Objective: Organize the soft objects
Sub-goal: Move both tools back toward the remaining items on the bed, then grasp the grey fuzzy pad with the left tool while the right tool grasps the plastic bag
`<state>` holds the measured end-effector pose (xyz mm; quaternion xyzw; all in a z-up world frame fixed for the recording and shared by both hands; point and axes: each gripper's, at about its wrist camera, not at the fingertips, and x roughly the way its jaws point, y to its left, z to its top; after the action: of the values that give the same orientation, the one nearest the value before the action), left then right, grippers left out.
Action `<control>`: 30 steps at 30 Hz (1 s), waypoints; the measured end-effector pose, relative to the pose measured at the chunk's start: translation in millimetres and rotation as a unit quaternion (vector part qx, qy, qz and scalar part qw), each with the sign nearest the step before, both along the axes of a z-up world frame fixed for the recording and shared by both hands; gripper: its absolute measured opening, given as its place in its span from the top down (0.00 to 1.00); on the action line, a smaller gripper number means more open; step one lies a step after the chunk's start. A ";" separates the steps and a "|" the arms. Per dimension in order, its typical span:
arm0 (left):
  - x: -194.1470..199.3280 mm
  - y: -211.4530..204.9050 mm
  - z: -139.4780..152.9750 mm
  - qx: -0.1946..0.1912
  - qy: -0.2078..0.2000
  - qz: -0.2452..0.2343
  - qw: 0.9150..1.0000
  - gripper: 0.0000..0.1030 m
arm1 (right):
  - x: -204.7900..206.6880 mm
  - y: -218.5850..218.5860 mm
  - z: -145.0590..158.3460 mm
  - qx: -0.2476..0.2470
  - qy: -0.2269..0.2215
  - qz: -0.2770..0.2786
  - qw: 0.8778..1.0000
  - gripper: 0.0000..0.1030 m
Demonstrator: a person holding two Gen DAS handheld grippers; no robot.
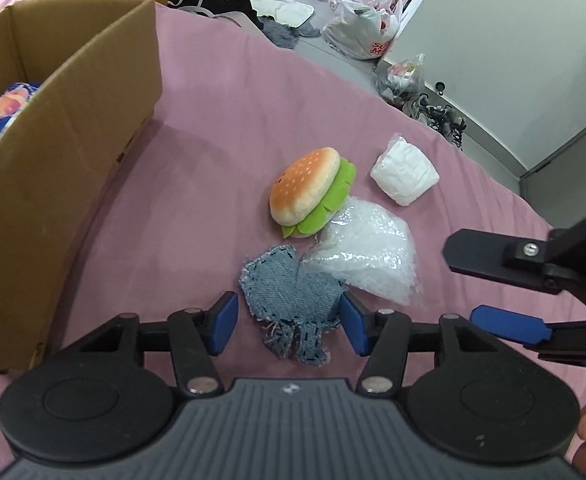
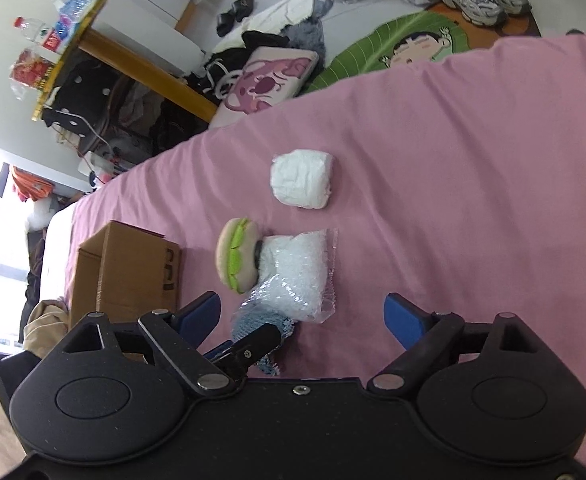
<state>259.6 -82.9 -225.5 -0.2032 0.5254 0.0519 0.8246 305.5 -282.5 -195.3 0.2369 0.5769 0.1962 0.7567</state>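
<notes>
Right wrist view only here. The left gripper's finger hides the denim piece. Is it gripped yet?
Observer: No. The left gripper is open, and the denim patch lies flat on the sheet between its fingers.
Operator: Anything in the box?
Observer: Yes. A colourful printed pack lies inside the cardboard box.
Operator: Is the denim clear of the other items?
Observer: Not quite. Its right edge meets the bubble wrap bag.
</notes>
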 end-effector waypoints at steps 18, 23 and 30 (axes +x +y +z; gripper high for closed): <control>-2.3 12.7 -0.3 -0.039 -0.019 0.015 0.999 0.81 | 13.5 22.8 -33.2 0.024 0.036 -0.004 0.999 0.60; -9.3 16.1 16.9 -0.032 -0.032 0.014 0.999 0.83 | 7.2 17.0 -13.8 0.013 0.003 -0.012 1.000 0.70; -25.0 22.6 47.7 -0.027 -0.054 0.025 0.998 0.83 | -3.1 5.3 10.2 0.019 -0.033 -0.023 0.999 0.71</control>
<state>234.6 -60.2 -177.8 -0.2412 0.4762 0.0473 0.8443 302.4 -277.2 -185.1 0.2574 0.5421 0.1975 0.7751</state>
